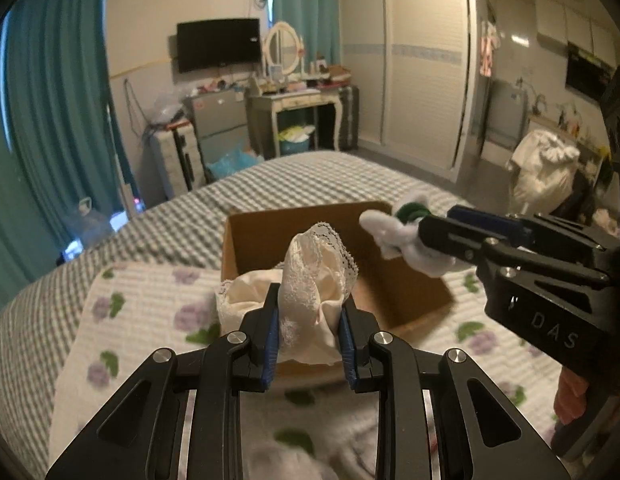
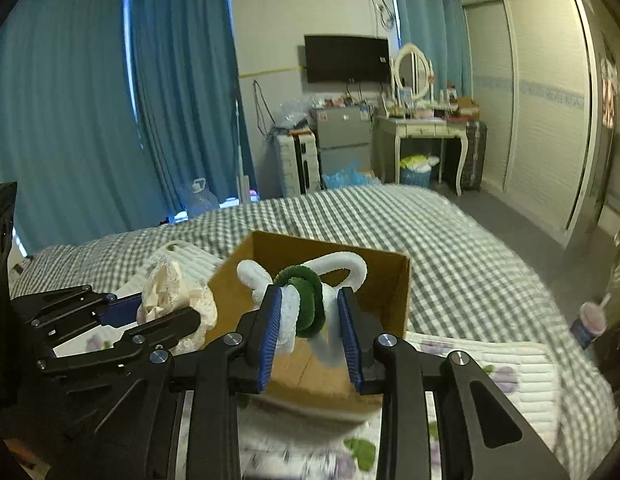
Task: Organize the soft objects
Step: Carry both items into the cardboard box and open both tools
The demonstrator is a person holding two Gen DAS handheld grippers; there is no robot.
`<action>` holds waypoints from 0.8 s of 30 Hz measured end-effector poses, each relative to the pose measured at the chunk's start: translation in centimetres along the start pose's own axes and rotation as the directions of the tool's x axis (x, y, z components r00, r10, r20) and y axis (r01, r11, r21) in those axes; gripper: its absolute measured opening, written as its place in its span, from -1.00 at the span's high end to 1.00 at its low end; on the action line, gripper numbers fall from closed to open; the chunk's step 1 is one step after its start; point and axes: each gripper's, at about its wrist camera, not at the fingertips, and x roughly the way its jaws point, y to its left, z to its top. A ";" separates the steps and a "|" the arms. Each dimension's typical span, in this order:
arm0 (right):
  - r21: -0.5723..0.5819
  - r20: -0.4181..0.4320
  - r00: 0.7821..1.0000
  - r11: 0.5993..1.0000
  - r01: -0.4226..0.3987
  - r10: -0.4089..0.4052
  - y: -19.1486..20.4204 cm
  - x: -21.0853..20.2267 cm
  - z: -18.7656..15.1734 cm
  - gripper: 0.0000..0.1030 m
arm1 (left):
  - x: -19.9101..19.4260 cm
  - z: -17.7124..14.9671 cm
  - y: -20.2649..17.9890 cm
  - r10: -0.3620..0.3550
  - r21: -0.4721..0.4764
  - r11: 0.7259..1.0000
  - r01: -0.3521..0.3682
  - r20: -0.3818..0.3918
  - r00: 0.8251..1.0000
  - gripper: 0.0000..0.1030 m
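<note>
My left gripper [image 1: 310, 312] is shut on a cream lace cloth [image 1: 314, 276] and holds it above the near edge of an open cardboard box [image 1: 394, 288] on the bed. My right gripper [image 2: 310, 312] is shut on a white and green fuzzy soft item [image 2: 305, 300] and holds it over the same box [image 2: 386, 280]. In the left wrist view the right gripper [image 1: 426, 228] comes in from the right with the fuzzy item [image 1: 394, 232]. In the right wrist view the left gripper [image 2: 165, 312] and its lace cloth [image 2: 169, 288] are at the left.
The box rests on a floral quilted mat [image 1: 141, 304] over a grey checked bedspread [image 2: 450, 248]. Beyond the bed are teal curtains [image 2: 89, 120], a dressing table [image 2: 422, 128], a small fridge [image 2: 342, 136] and a wardrobe [image 2: 542, 100]. A drink cup [image 2: 590, 320] stands at the right.
</note>
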 end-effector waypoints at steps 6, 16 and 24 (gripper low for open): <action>0.056 -0.069 0.998 0.998 0.001 0.002 -2.8 4.8 -1.0 0.39 | 4.9 0.5 0.8 -0.014 -0.017 1.000 0.014 -0.052 0.999 0.52; 0.084 -0.028 0.998 0.994 0.066 -0.064 -4.0 2.4 0.4 -0.30 | 3.4 1.5 1.2 0.010 -0.052 0.999 -0.011 -0.024 1.000 -0.51; 0.038 0.073 0.989 0.991 0.130 -0.132 -1.6 -9.8 4.1 -0.52 | -8.9 3.1 1.3 0.048 -0.047 0.998 -0.044 0.084 0.995 -0.52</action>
